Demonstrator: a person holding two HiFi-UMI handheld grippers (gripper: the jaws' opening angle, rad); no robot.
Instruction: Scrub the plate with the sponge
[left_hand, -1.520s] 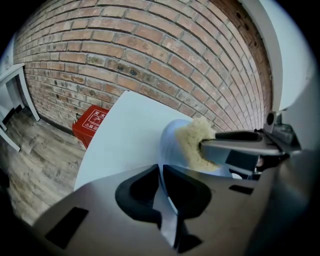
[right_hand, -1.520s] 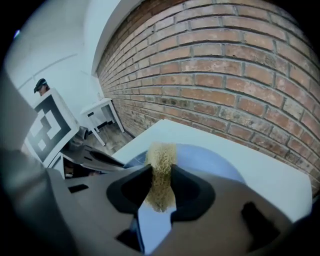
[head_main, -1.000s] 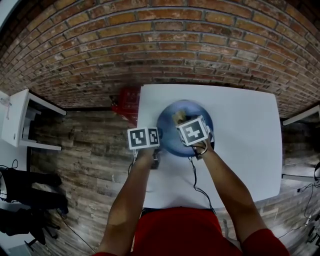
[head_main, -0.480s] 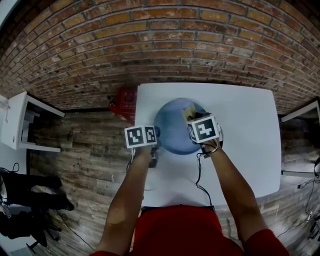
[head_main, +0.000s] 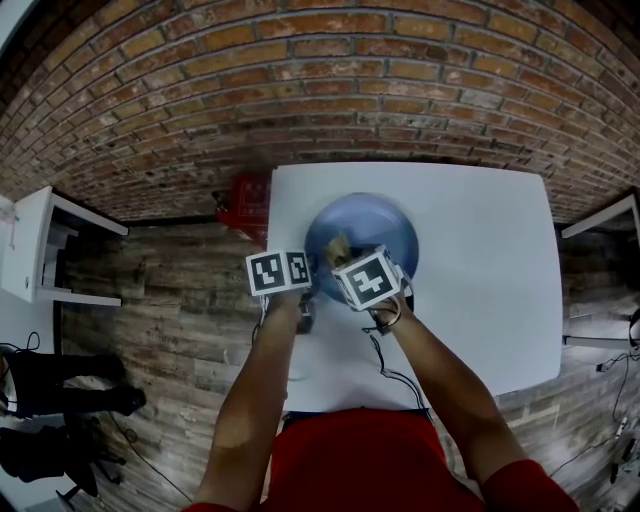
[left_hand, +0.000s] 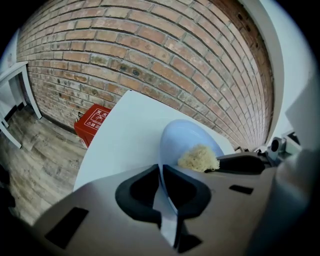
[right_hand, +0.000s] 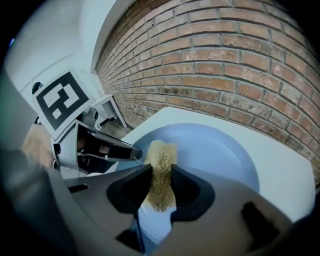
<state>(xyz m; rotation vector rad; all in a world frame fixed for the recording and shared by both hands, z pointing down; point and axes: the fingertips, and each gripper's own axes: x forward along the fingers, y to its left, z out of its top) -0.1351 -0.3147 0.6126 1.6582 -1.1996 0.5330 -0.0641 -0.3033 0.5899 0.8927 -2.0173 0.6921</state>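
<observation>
A blue plate (head_main: 375, 232) lies on the white table (head_main: 480, 270). My left gripper (head_main: 306, 277) is shut on the plate's left rim; in the left gripper view the thin rim (left_hand: 167, 187) runs between the jaws of the left gripper (left_hand: 166, 200). My right gripper (head_main: 350, 262) is shut on a tan, fibrous sponge (head_main: 338, 246) and presses it onto the plate's near-left part. In the right gripper view the sponge (right_hand: 161, 165) sticks out between the jaws of the right gripper (right_hand: 160, 192), over the plate (right_hand: 220, 150).
The table stands against a brick wall (head_main: 320, 90). A red box (head_main: 250, 205) sits on the wooden floor by the table's left edge. A white shelf (head_main: 40, 245) stands at far left. A cable (head_main: 385, 365) trails over the table's near part.
The right gripper has swept the sponge from the plate's right side back to its near-left part, close to the left gripper. The left gripper has kept its hold on the rim.
</observation>
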